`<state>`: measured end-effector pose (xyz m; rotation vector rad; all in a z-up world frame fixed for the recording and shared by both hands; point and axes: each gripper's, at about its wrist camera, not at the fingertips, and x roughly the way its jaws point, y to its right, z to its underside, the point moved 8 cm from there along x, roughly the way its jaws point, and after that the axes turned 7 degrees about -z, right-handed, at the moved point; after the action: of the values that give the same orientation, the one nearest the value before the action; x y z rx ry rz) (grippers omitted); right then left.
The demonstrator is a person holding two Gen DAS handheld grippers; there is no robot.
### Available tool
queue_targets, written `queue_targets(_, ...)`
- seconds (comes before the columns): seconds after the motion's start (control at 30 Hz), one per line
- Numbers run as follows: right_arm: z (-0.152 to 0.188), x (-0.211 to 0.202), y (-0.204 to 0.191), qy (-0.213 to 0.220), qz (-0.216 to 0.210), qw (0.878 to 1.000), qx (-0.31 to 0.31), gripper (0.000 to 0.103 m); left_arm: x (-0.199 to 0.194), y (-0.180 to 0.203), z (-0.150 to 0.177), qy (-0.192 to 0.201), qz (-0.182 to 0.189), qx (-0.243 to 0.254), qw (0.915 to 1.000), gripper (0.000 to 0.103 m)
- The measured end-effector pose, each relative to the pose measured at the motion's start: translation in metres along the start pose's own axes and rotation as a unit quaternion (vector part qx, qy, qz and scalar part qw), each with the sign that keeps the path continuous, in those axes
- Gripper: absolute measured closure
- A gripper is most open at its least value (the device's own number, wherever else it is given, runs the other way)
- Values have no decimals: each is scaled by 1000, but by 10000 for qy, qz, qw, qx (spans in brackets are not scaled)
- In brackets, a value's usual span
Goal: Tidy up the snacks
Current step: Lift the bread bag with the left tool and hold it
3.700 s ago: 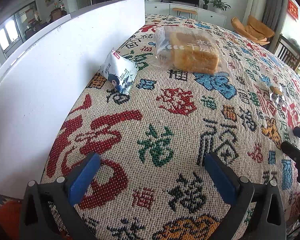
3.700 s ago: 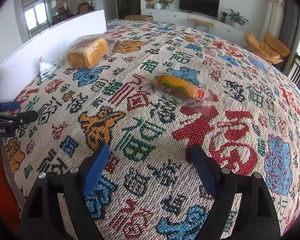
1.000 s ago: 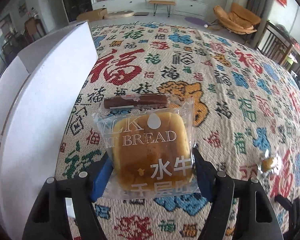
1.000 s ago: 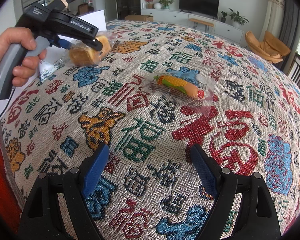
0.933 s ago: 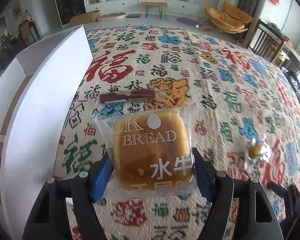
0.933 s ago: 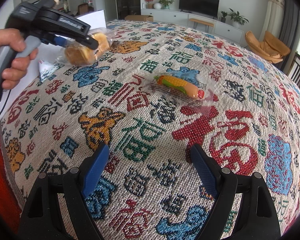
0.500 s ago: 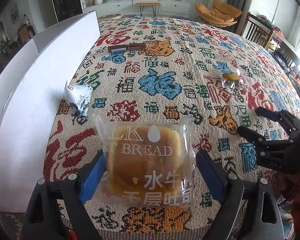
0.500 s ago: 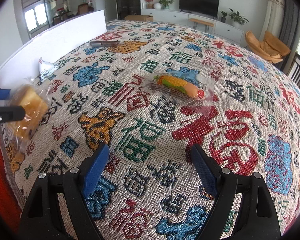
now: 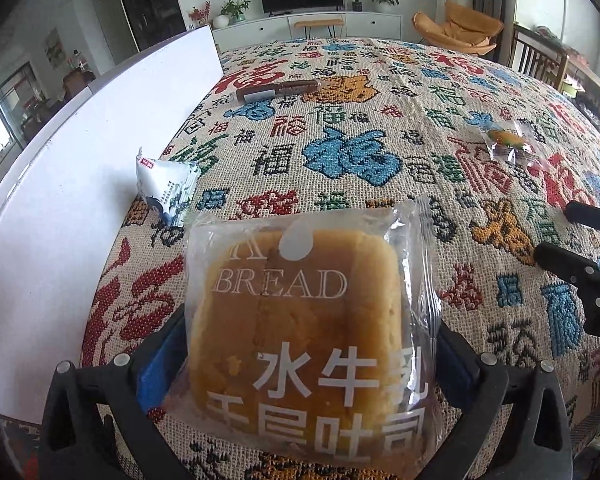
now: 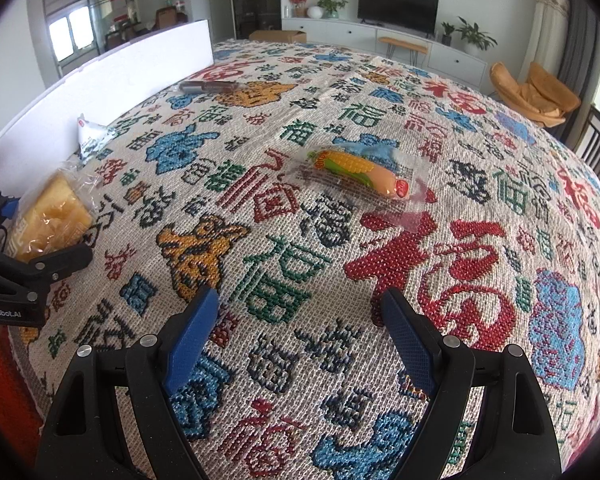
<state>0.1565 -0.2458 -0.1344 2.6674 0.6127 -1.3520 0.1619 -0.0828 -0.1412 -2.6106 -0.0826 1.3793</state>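
left gripper (image 9: 300, 364): tilted down, just opened round bread pack (image 9: 300, 320), seemingly released | right gripper (image 10: 296, 336): open, empty

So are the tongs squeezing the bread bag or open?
Open. The left tongs have just been opening; the bread bag sits between them on the tablecloth, with the blue pads spread wide.

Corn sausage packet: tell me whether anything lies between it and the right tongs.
Nothing visible stands in the way. Only bare patterned tablecloth lies between the open right tongs and the corn sausage packet. The bread packet sits far off at the left edge, clear of that path.
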Motion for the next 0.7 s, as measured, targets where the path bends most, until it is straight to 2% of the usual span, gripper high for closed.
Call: queue_targets(0.7, 0, 0, 0, 0, -1, 10000, 3, 17, -1, 1, 1, -1, 33, 13, 10000, 0)
